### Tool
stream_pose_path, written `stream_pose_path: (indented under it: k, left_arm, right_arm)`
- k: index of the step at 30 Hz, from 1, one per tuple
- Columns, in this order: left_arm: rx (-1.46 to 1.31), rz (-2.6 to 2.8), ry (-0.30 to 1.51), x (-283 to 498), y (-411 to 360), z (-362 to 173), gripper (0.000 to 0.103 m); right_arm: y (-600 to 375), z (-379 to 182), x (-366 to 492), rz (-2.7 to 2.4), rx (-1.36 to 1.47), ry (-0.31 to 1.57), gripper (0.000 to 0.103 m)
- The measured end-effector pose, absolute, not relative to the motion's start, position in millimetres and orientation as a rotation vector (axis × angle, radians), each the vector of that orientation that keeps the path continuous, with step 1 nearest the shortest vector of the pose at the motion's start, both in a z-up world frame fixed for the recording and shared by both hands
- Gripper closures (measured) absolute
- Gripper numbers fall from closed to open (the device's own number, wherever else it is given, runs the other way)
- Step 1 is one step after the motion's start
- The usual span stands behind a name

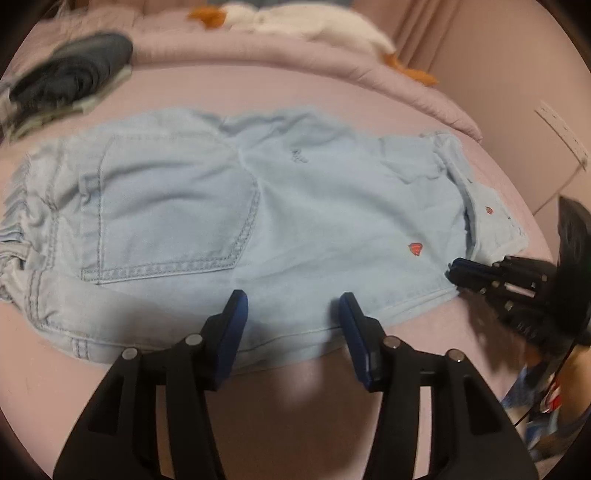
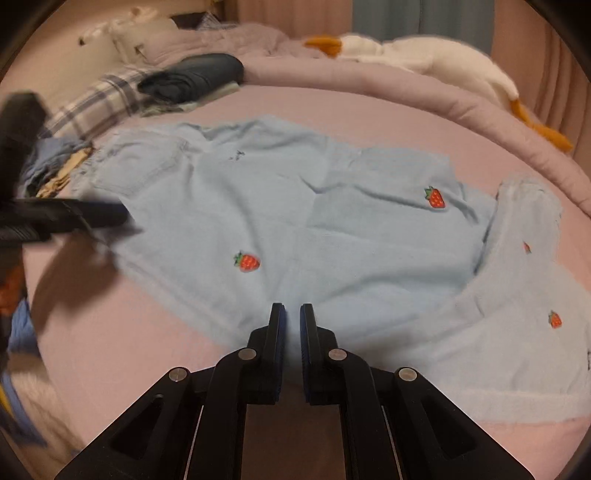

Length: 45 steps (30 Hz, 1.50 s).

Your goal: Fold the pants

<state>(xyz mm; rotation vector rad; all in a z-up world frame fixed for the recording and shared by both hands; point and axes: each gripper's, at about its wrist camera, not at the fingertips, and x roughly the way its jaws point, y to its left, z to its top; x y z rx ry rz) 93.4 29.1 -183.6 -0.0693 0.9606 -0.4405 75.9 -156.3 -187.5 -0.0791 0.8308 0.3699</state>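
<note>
One pair of light blue denim pants point(image 1: 280, 206) lies spread across the pink bed point(image 1: 288, 387), folded lengthwise so a back pocket point(image 1: 173, 210) faces up toward the waistband end at my left. Red strawberry patches point(image 2: 248, 262) dot the fabric; I count two clear ones on the main leg in the right wrist view, and more on the cuff part that is turned over at the far right point(image 2: 524, 295).

My left claw point(image 1: 293, 332) hovers over the near edge of the pants, blue pads apart, nothing between them; cloth and bed show in the gap. No earlier view to compare. Its fingers sit just above the hem line, not pinching it.

My right claw point(image 2: 291, 332) has its pads drawn nearly together over the near edge of the leg. A narrow slit remains between them. Whether a fold of denim is caught in that slit I cannot tell; the cloth runs right up to the tips. From the left wrist view the same claw point(image 1: 456, 271) shows at the right corner of the pants, tips touching the hem there.

Beyond the pants: dark folded clothing point(image 1: 74, 77) on plaid fabric point(image 2: 92, 107) at far left, a rolled pink duvet point(image 2: 369, 88) along the back, a white plush toy with orange feet point(image 2: 424, 55) on it. Curtains point(image 2: 406, 18) behind.
</note>
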Motion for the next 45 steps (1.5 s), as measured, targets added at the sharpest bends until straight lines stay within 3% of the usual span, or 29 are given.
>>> stream_pose_path:
  k: [5, 7, 11, 17, 25, 27, 29, 30, 31, 40, 45]
  left_arm:
    - [-0.089, -0.463, 0.997, 100, 33, -171, 0.047]
    - [-0.09, -0.497, 0.979, 103, 23, -164, 0.046]
    - [-0.062, -0.639, 0.976, 110, -37, -162, 0.045]
    - [0.051, -0.817, 0.979, 117, -122, -168, 0.045]
    - [0.182, -0.794, 0.961, 126, -169, -185, 0.051]
    - [0.211, -0.773, 0.947, 126, -172, -187, 0.061]
    - [0.208, -0.768, 0.942, 124, -165, -185, 0.07]
    - [0.185, -0.779, 0.951, 124, -161, -185, 0.081]
    - [0.162, -0.789, 0.962, 123, -155, -184, 0.084]
    - [0.21, -0.78, 0.931, 107, -161, -180, 0.086]
    - [0.269, -0.769, 0.916, 104, -164, -181, 0.086]
  right_arm:
    - [-199, -169, 75, 0.403, 0.1, 0.854, 0.097]
    - [-228, -156, 82, 0.347, 0.173, 0.816, 0.092]
    - [-292, -138, 113, 0.155, 0.349, 0.797, 0.068]
    - [-339, -140, 189, 0.072, 0.521, 0.849, 0.067]
    - [-320, -166, 264, 0.018, 0.441, 0.992, 0.067]
    - [-311, -172, 272, -0.031, 0.357, 1.034, 0.07]
    - [-304, -172, 273, -0.081, 0.294, 1.021, 0.088]
    - [-305, -171, 270, -0.079, 0.311, 1.001, 0.092]
    - [-308, -169, 266, -0.083, 0.333, 0.982, 0.096]
    - [-382, -125, 126, -0.114, 0.678, 0.618, 0.098]
    - [-405, -167, 40, -0.214, 0.876, 0.558, 0.098]
